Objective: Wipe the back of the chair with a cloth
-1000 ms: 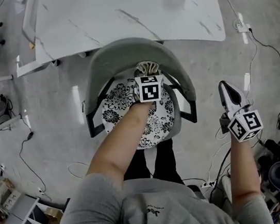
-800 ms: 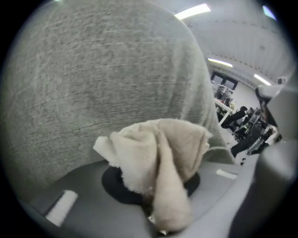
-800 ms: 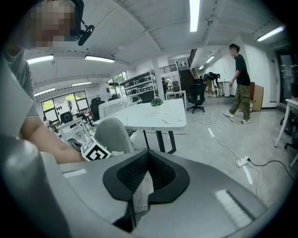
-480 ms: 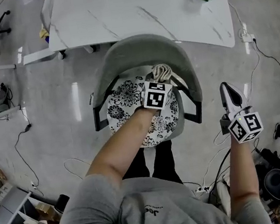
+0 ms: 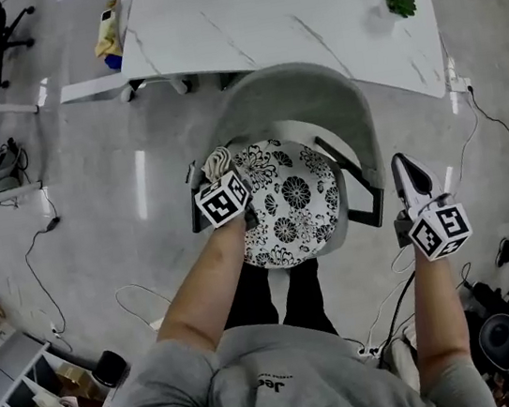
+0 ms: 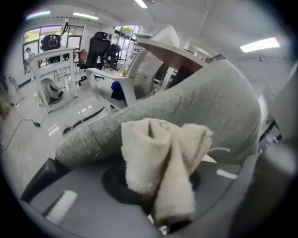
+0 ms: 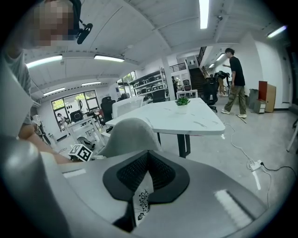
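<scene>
A polished grey floor (image 5: 93,203) strewn with cables runs under a white marble-patterned surface (image 5: 235,11), which carries a small green potted plant (image 5: 400,2) near its far right corner. Pulled up to that surface is a chair with a curved grey fabric back (image 5: 300,96) and a round seat cushion in a black-and-white flower print (image 5: 288,202).

The left claw (image 5: 223,176) is at the left end of the chair back, where the grey fabric curves down towards the black arm. Its jaws are clamped on a crumpled beige terry cloth (image 6: 160,162), which bunches up out of them. In the left gripper view the cloth sits right up against the lower part of the grey fabric (whether it presses on it cannot be told).

The right claw (image 5: 401,164) hangs well off to the right of the chair, over bare floor, touching nothing. Its jaws are drawn together with only a thin slit left between them; the flower-print cushion shows through that slit from behind, and nothing is held.

In the right gripper view a person in dark clothes (image 7: 235,79) stands far off beyond the surface.
</scene>
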Demonstrator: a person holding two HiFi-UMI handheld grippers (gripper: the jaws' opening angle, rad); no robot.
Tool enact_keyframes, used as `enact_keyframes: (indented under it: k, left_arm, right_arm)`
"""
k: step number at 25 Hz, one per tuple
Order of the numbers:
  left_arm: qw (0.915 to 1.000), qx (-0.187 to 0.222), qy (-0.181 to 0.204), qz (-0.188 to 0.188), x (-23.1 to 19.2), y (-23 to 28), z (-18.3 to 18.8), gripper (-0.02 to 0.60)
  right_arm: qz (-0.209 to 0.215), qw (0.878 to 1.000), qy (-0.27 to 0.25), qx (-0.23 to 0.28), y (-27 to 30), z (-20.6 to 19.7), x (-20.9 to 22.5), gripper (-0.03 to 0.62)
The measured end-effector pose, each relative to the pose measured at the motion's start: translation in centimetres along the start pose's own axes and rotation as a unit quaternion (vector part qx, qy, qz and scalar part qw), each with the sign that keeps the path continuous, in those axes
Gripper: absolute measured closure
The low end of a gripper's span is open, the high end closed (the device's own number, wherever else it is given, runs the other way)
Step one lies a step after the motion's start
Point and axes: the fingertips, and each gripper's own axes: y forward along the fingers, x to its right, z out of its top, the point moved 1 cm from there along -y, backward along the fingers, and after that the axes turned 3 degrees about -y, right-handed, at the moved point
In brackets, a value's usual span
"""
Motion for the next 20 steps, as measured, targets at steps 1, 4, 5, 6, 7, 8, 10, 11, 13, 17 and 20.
enact_keyframes:
  k: [1,4,5,6,7,8,10,11,13,17,20]
  left_arm:
    - [0.9996,0.001,-0.030,0.002,-0.2,0.2,0.2,0.480]
    - [0.9938,-0.007,-0.110,0.009,-0.3,1.1,0.7,0.480]
    - [0.9925,-0.012,-0.121,0.010,-0.2,1.4,0.7,0.479]
    - [0.9921,-0.018,-0.124,0.010,0.0,1.7,0.8,0.479]
    - [0.9922,-0.024,-0.122,0.009,0.1,1.9,0.8,0.479]
    - [0.9925,-0.032,-0.118,0.008,0.3,2.2,0.7,0.479]
    - [0.9927,-0.051,-0.109,0.006,0.9,2.9,0.8,0.479]
    - [0.9929,-0.060,-0.102,0.005,1.4,3.4,0.9,0.479]
    - [0.9942,-0.076,-0.075,-0.002,2.9,4.4,1.3,0.479]
    - [0.9948,-0.098,-0.020,-0.019,6.5,6.2,1.6,0.479]
    - [0.9932,-0.108,0.024,-0.036,10.2,7.3,1.3,0.479]
  right_arm:
    - [0.002,1.000,-0.001,-0.001,0.2,0.0,-0.3,0.592]
    - [0.003,1.000,-0.004,-0.003,0.6,0.1,-0.6,0.592]
    - [0.003,1.000,-0.004,-0.003,0.6,0.1,-0.5,0.592]
    - [0.001,1.000,-0.004,-0.003,0.6,0.2,-0.5,0.592]
    - [0.000,1.000,-0.003,-0.003,0.5,0.2,-0.4,0.592]
    - [-0.001,1.000,-0.003,-0.002,0.4,0.2,-0.3,0.592]
    - [-0.003,1.000,0.000,-0.002,0.3,0.1,0.1,0.592]
    - [-0.004,1.000,0.002,-0.002,0.2,0.0,0.4,0.592]
    - [-0.008,1.000,0.006,-0.001,0.1,-0.2,1.0,0.593]
    - [-0.015,1.000,0.014,0.001,-0.5,-0.6,2.4,0.592]
    - [-0.024,1.000,0.020,0.004,-1.2,-0.8,3.9,0.592]
